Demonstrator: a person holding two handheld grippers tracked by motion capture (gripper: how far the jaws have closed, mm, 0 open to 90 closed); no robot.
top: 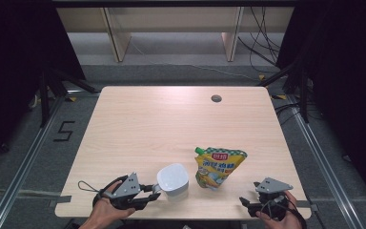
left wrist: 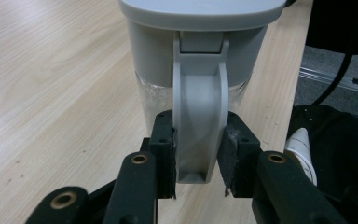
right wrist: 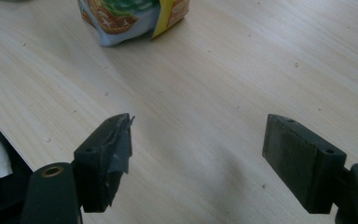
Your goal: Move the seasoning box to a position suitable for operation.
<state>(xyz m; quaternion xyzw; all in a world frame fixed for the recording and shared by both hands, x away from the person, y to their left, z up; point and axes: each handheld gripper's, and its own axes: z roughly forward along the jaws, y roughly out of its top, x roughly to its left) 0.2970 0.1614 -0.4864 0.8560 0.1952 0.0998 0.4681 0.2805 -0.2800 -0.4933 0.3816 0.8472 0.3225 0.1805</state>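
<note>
Left tongs (left wrist: 196,154) clamp jug (top: 173,180) handle; pouch (top: 218,167) just beside jug; right tongs (right wrist: 198,154) wide, empty.

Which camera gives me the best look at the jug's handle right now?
The left gripper view: the handle stands close up, clamped between the left gripper pads. In the high view the jug is seen from above, handle barely visible.

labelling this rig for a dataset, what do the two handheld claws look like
Both are black two-jaw tools. The left claw and right claw each carry a grey three-cornered plate on top and trail a thin black cable. Their arms have brass-coloured pivot pins, and the flat pads are dark and worn.
</note>
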